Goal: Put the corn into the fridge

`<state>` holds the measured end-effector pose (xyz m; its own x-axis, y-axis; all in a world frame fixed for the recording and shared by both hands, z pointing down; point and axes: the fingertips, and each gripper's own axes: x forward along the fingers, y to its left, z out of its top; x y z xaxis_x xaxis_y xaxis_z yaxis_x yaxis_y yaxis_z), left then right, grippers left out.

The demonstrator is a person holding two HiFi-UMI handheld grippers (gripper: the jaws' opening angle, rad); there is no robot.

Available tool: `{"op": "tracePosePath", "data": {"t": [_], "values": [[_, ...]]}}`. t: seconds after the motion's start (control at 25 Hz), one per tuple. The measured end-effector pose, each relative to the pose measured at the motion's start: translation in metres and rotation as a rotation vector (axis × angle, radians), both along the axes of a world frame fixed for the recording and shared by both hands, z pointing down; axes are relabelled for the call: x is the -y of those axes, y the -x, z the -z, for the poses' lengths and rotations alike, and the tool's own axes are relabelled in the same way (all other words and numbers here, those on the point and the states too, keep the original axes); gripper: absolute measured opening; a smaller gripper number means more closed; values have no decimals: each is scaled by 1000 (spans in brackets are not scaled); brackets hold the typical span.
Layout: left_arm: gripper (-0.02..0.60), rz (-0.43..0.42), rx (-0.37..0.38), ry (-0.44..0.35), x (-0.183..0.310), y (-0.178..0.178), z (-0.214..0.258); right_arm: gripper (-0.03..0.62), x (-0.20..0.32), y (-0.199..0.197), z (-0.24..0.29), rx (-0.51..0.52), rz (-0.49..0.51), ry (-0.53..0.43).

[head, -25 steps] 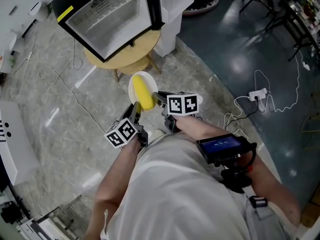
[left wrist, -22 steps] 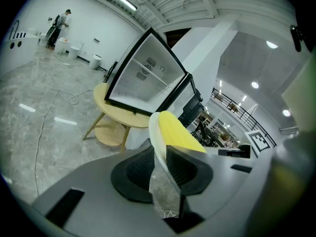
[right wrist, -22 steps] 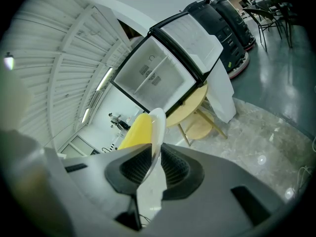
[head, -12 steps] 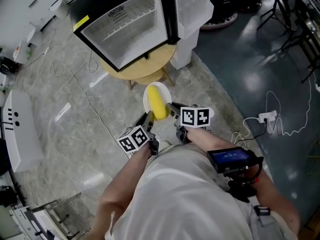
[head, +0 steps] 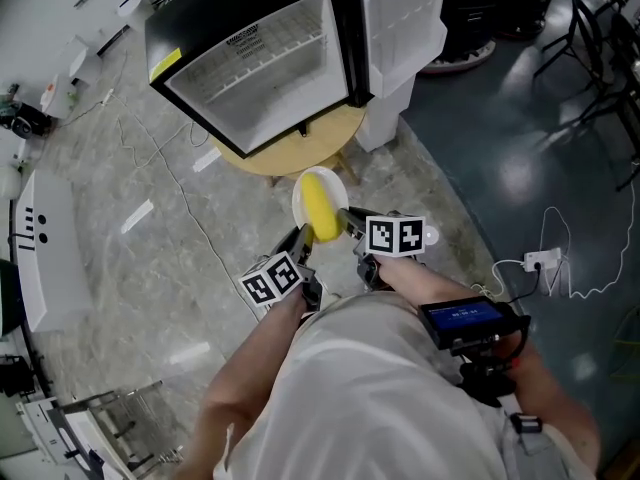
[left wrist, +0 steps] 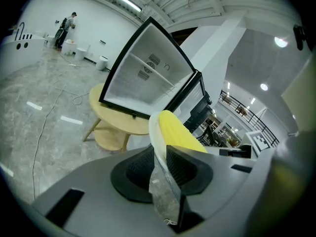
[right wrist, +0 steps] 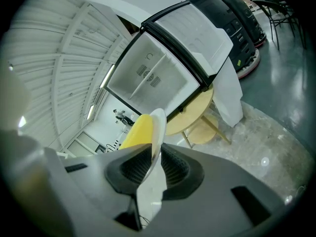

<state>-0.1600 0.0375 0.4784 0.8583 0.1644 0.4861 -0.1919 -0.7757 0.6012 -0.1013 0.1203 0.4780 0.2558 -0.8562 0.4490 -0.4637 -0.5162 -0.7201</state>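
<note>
A yellow corn cob [head: 320, 206] lies on a small white plate [head: 303, 192], carried in the air between both grippers. My left gripper [head: 299, 238] is shut on the plate's near-left rim [left wrist: 154, 132]. My right gripper [head: 349, 221] is shut on the right rim [right wrist: 157, 127]. The corn [left wrist: 180, 132] [right wrist: 137, 131] shows just past the jaws in both gripper views. The small black fridge [head: 262, 58] stands ahead on a round wooden table [head: 300, 148], its white-lined door [head: 405, 18] swung open to the right and its white inside [left wrist: 145, 78] [right wrist: 153, 73] empty.
A round lower shelf sits under the wooden table [left wrist: 118, 120]. Cables [head: 165, 173] trail over the marble floor at the left, and a power strip with cord [head: 540, 263] lies at the right. A white unit [head: 40, 258] stands far left. Chairs and stands [head: 600, 58] crowd the dark floor at the right.
The fridge and table have come closer and shifted lower and to the right in the head view. Both grippers still hold the plate with the corn in the same way.
</note>
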Motion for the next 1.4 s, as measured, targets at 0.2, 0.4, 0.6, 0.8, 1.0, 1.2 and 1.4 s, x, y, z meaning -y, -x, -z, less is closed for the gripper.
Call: {"op": "tracePosePath", "data": {"t": [0.2, 0.4, 0.6, 0.8, 1.0, 1.2, 1.4], "values": [[80, 19, 0, 2, 2, -22, -1, 60, 5, -23, -2, 9, 13, -12], [81, 32, 7, -5, 4, -43, -2, 60, 7, -45, -3, 14, 20, -24], [81, 52, 1, -8, 8, -66, -1, 60, 10, -68, -2, 15, 22, -37], [81, 66, -15, 7, 9, -85, 1, 60, 11, -88, 2, 10, 22, -47], [81, 76, -11, 2, 12, -91, 3, 60, 12, -95, 3, 24, 13, -52], [80, 69, -7, 2, 20, -96, 3, 60, 20, -97, 2, 31, 7, -51], [80, 59, -2, 11, 30, -103, 0, 60, 29, -103, -4, 38, -4, -35]]}}
